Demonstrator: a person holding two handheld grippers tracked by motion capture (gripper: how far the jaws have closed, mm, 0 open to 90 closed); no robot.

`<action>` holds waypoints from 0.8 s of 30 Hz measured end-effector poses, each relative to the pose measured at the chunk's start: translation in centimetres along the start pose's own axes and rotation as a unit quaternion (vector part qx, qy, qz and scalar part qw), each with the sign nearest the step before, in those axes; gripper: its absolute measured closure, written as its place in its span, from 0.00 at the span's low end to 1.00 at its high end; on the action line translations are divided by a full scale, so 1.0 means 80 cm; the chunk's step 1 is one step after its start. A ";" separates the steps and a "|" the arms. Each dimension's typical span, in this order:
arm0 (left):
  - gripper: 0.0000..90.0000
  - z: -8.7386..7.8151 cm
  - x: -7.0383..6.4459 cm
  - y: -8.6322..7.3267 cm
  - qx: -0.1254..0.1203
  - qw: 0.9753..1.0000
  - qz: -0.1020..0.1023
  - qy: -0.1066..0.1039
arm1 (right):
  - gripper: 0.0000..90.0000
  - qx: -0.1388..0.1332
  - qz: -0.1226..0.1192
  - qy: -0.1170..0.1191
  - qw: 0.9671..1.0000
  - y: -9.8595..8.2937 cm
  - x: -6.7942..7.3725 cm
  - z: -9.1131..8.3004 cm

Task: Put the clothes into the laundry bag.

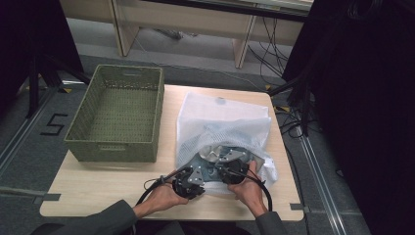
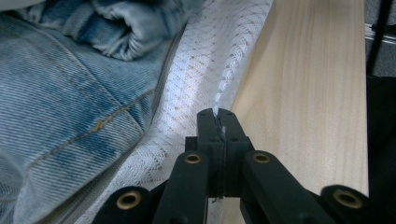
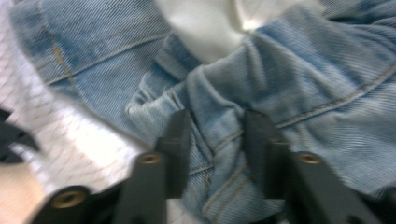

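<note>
i am pinching the edge of the white mesh laundry bag (image 2: 187,88) with my left gripper (image 2: 217,122), its jaws pressed together on the bag's stitched hem right at the near edge of the table (image 2: 303,93). my right gripper (image 3: 212,140) is standing spread, its two jaws straddling a bunched fold of the blue jeans (image 3: 299,74) without closing on it yet, as far as i can tell; that view is somewhat blurred.

seen from above, my left gripper (image 1: 188,182) and right gripper (image 1: 234,171) are working side by side at the bag's mouth (image 1: 222,127), near the front of the table, with the jeans (image 1: 215,161) lying half inside the mesh, their denim showing at the opening. something pale, perhaps another garment or the jeans' lining, is lying among the denim; i cannot tell which.

i am judging that the work is in its early middle: the mouth is being held, but the jeans are neither wholly in nor wholly out, and a firm grasp on the denim is what is left before they can be moved.

the green woven basket (image 1: 117,115) is sitting empty on the table's left part, just beside the bag. the loose mesh draped over the jeans is what i am expecting to snag, and my own trailing cable is looping near my left hand (image 1: 164,196).
</note>
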State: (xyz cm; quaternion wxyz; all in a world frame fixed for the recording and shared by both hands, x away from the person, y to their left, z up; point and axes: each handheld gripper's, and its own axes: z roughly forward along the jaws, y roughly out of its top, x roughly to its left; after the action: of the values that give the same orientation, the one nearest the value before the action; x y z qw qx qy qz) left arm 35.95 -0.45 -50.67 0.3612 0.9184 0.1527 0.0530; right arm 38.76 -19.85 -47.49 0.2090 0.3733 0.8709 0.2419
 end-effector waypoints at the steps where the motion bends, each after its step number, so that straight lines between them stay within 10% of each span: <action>1: 0.99 -0.001 0.000 0.000 0.003 1.000 0.004 -0.002 | 0.87 -0.006 -0.006 -0.007 1.000 0.002 -0.002 0.000; 11: 0.99 -0.001 -0.004 0.000 0.006 1.000 0.007 -0.014 | 0.90 -0.023 0.013 -0.080 0.996 0.040 -0.046 0.039; 24: 0.99 -0.002 -0.003 0.000 0.006 1.000 0.005 -0.021 | 0.61 -0.075 0.039 0.027 0.996 0.037 -0.039 -0.011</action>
State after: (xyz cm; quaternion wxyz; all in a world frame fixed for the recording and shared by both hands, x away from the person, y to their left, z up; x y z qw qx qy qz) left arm 35.68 -0.42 -50.55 0.3584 0.9223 0.1406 0.0341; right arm 41.90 -20.64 -44.49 0.2028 0.3836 0.8404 0.3248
